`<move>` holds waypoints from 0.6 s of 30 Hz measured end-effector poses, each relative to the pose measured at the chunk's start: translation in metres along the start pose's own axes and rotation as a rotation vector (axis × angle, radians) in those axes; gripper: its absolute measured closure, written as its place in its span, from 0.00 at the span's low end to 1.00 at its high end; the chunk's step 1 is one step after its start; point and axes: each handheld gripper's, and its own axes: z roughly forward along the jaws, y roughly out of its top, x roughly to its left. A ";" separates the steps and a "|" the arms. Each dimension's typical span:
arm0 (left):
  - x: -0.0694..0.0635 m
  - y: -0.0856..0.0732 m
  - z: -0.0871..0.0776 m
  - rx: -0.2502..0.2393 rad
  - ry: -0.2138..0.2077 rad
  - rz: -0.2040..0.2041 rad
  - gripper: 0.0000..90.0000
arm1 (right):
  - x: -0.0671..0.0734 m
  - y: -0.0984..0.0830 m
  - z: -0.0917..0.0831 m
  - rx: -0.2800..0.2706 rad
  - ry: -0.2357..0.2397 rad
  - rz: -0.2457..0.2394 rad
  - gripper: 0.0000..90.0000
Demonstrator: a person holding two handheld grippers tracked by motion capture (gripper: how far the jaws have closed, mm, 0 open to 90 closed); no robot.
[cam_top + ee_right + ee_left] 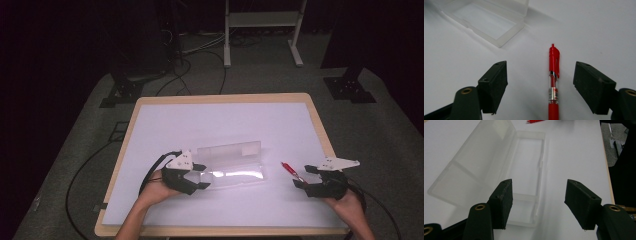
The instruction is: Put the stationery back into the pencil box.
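Right gripper view: the red pen is seen unclamped between the right tool's parted jaws. Ahead, the clear case is already opened. The left tool is held apart too.

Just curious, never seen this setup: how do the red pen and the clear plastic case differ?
The pen is red, thin and solid-coloured; the case is see-through, wide and boxy. The pen is one closed stick, while the case lies open, lid raised, with nothing in it. Both rest on the white table, apart from each other.
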 end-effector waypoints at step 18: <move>0.001 -0.020 -0.027 -0.005 0.093 -0.049 0.33 | -0.009 -0.006 0.011 0.085 -0.039 0.052 0.58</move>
